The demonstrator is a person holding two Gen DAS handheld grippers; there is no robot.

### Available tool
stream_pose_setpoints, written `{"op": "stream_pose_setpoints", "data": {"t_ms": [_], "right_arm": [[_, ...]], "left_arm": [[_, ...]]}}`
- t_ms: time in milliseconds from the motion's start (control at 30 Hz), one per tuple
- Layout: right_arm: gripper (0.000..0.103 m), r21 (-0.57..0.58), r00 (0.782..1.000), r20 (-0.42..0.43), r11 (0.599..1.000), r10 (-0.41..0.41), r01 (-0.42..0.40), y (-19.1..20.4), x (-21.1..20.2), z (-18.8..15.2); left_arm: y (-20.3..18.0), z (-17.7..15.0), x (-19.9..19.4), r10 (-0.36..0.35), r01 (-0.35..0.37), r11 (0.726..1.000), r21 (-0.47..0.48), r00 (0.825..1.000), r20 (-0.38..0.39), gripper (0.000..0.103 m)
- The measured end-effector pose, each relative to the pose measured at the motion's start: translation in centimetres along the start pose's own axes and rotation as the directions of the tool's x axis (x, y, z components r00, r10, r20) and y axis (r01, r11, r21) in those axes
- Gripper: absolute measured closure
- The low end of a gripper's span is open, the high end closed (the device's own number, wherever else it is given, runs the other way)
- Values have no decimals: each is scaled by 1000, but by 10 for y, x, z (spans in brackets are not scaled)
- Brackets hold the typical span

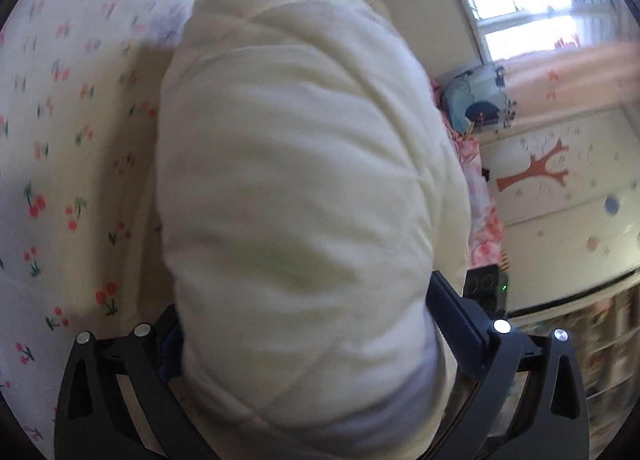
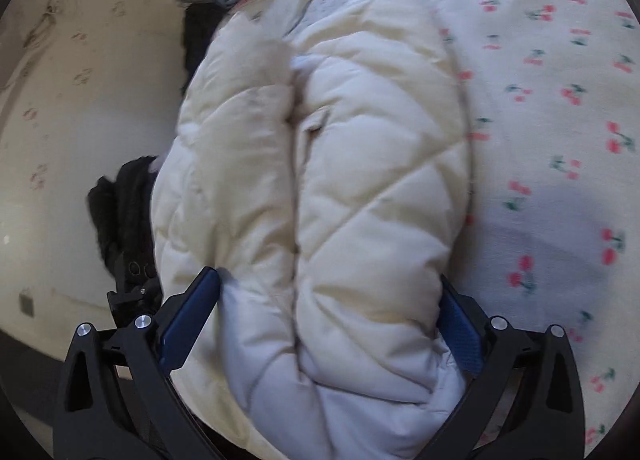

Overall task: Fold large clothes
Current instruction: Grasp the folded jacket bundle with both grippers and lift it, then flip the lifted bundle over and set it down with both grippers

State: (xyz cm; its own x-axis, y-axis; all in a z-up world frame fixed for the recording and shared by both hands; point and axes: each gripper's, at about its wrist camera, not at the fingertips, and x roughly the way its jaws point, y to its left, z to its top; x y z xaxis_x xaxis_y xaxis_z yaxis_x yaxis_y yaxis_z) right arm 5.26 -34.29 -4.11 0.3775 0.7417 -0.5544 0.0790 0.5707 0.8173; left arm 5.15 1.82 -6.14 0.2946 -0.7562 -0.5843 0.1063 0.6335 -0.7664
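A cream quilted puffer jacket (image 1: pixel 304 180) fills the middle of the left wrist view, bunched into a thick roll over the cherry-print bed sheet (image 1: pixel 60 140). My left gripper (image 1: pixel 304 324) is shut on a fat fold of it; the padding hides the fingertips. In the right wrist view the same jacket (image 2: pixel 360 188) shows two puffy folds with a seam between them. My right gripper (image 2: pixel 332 300) is shut on the jacket, with its blue-padded fingers (image 2: pixel 192 312) pressed into both sides of the bundle.
The cherry-print sheet (image 2: pixel 560 100) spreads to the right in the right wrist view. A black garment (image 2: pixel 120 212) hangs at the bed's edge on the left. Pink floral bedding (image 1: pixel 484 220), a blue cushion (image 1: pixel 476 96), a window and a wall with a tree decal lie to the right.
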Motion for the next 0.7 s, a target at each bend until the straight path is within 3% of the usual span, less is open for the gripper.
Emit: {"op": "stream_pose_setpoints", "data": {"t_ms": [100,233,333,500,567,600,667,700], "right_arm": [[6,-21,998,-12,998,56,-57,5,7,1],[6,-104,991,-30,986,127,-130,33,21,3],[6,-172,981,-65,966,185,-194,63,44,3],[6,-246,945,-200,920,260,-305,115,106,-16],[6,-284,937,-284,915,204,-286,134,143,-31],[6,-309,937,-320,920,137,-240,137,162,-42],[6,-383,946,-325,914,-1,-130,136,181,-54],[6,-404,946,-324,908,-27,-113,136,181,-55]], "left_arm": [[-28,-9,-8,85,-92,988,124,995,61,8],[-59,-16,-35,165,-201,947,250,974,158,8],[-59,-11,-66,200,-253,930,267,957,211,8],[-29,-19,-146,301,-366,911,189,906,299,9],[0,-27,-166,359,-398,913,92,889,283,9],[17,-28,-166,392,-414,909,40,885,252,9],[57,-32,-159,419,-412,908,-75,892,167,8],[71,-36,-155,418,-408,908,-96,895,155,5]]}}
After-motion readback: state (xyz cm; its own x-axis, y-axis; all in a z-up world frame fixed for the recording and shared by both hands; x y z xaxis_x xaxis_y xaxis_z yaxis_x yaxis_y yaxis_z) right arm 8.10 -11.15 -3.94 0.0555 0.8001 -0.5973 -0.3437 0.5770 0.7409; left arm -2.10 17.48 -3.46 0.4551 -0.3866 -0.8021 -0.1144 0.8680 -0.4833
